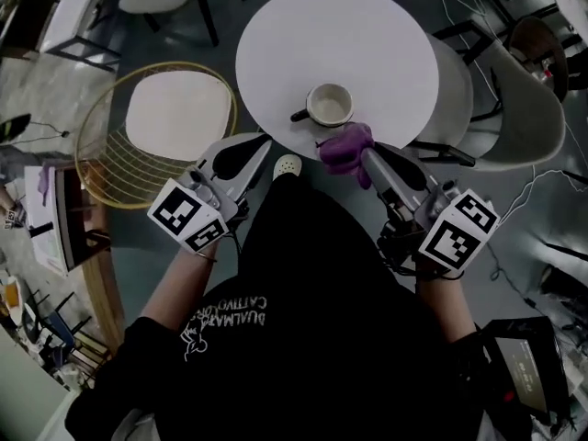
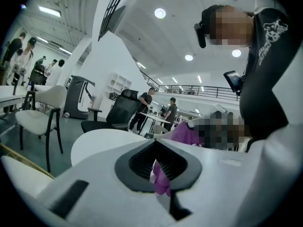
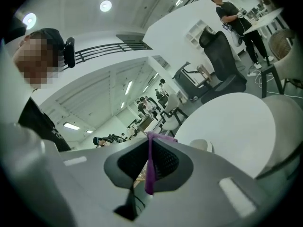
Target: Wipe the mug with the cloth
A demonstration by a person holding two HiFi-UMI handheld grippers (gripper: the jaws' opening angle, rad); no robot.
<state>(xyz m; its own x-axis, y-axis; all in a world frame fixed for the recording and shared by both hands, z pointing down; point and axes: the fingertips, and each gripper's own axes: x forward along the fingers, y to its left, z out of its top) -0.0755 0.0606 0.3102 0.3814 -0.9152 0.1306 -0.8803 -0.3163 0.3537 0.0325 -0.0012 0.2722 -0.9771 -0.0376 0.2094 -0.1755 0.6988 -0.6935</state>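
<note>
Purple cloth [image 1: 347, 145] pinched in the right tongs [image 1: 366, 157] at the near rim of the round bench [image 1: 367, 35], mug [image 1: 329, 105] just beyond.

From overhead the mug stands upright near the bench's near edge, handle to the left, and the cloth bunches just beside it on the near side. Only the right gripper view shows the grip itself: a thin purple strip clamped between jaws closed on it, with the mug pale behind them. The left gripper view shows the left tongs [image 1: 260, 145] pressed together with nothing pinched (the purple in their slot is the cloth hanging beyond them). Both forearms reach forward from the black-clad body, the grippers nearly level and angled inward, marker cubes upward. The left tongs sit by the rim, left of the cloth and apart from it.
</note>
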